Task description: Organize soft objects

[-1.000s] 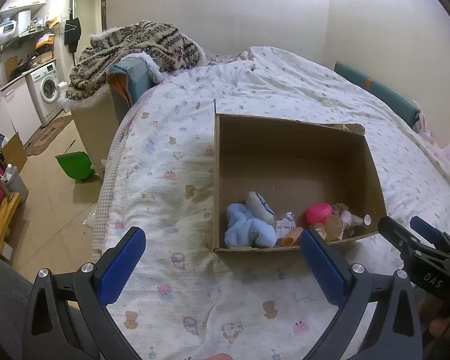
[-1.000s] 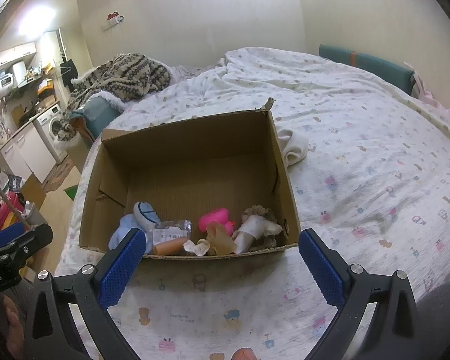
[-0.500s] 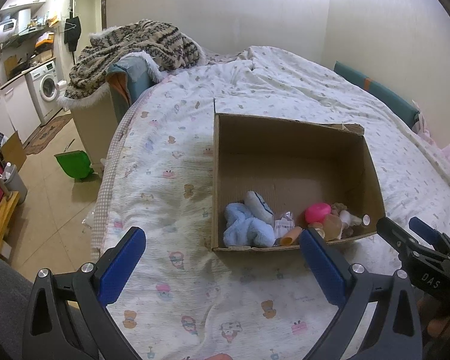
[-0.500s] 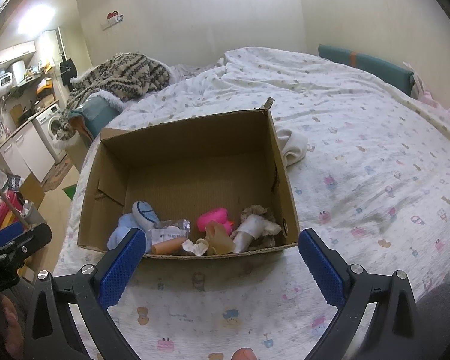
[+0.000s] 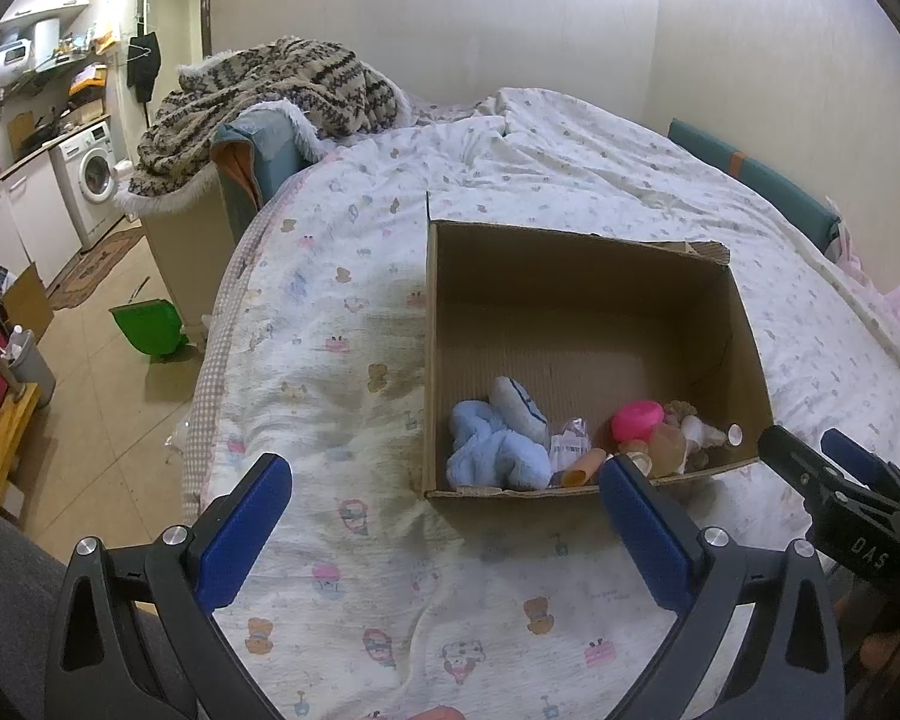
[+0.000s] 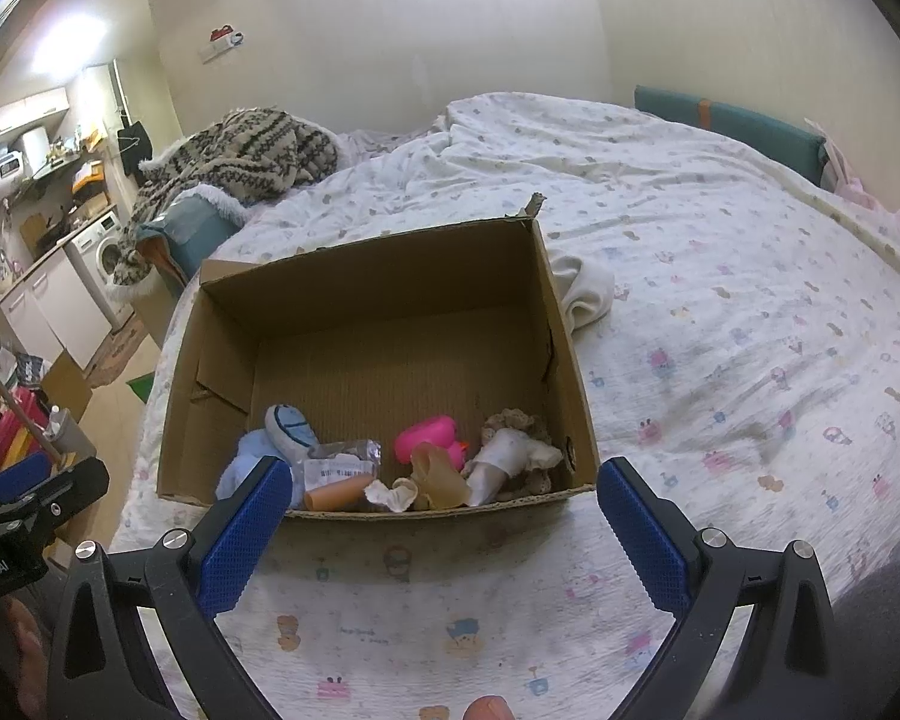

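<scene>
- Left gripper: blue-padded fingers spread wide, nothing between them. It hovers over the printed bedsheet, just short of the box's near left corner.
- Right gripper: fingers wide apart too, holding nothing. It hovers over the sheet in front of the box's near wall.
- Each gripper shows in the other's camera: the right one at the right edge of the left view, the left one at the left edge of the right view.
- Cardboard box sits open on the bed, flaps up. All contents are bunched along the near wall; the far half of the floor is bare cardboard.
- Inside, left to right in the right view:
  - light blue plush toy in the near left corner
  - white pouch with blue stripes lying on top of the plush
  - clear plastic packet with label beside it
  - orange tube against the near wall
  - pink rubber duck mid-box
  - tan soft piece in front of the duck
  - white-and-brown doll-like toy in the near right corner
- White cloth lies on the sheet outside the box, touching its right wall.
- Patterned knit blanket is heaped at the bed's far left end.
- Green dustpan is on the floor left of the bed; washing machine stands further back.
</scene>
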Demonstrator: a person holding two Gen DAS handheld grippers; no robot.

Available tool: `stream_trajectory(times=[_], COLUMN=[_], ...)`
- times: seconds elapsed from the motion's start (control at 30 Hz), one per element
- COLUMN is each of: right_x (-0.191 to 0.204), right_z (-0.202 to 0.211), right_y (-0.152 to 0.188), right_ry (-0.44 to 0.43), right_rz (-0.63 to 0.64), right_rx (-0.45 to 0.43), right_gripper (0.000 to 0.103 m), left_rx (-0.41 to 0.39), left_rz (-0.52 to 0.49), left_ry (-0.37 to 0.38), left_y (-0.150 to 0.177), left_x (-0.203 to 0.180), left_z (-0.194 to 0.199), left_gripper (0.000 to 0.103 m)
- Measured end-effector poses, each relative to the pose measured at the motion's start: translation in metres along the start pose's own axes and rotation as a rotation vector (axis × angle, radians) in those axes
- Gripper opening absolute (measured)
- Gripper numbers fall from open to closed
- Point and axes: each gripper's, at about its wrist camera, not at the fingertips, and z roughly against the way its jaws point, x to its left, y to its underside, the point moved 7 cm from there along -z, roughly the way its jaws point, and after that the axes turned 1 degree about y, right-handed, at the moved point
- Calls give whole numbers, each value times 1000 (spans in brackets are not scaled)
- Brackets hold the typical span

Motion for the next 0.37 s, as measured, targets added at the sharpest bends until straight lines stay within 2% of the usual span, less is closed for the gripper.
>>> stream_trajectory(times=[0.37], right_x=[1], right_z=[0], right_y=[1], right_ry=[-1], right_rz=[2], right_rx=[-1], right_gripper=[103], left_rx=[23], left_rz=[6], left_ry=[2], left_y=[4], left_x=[1], left_z=[-8], left_gripper=[102])
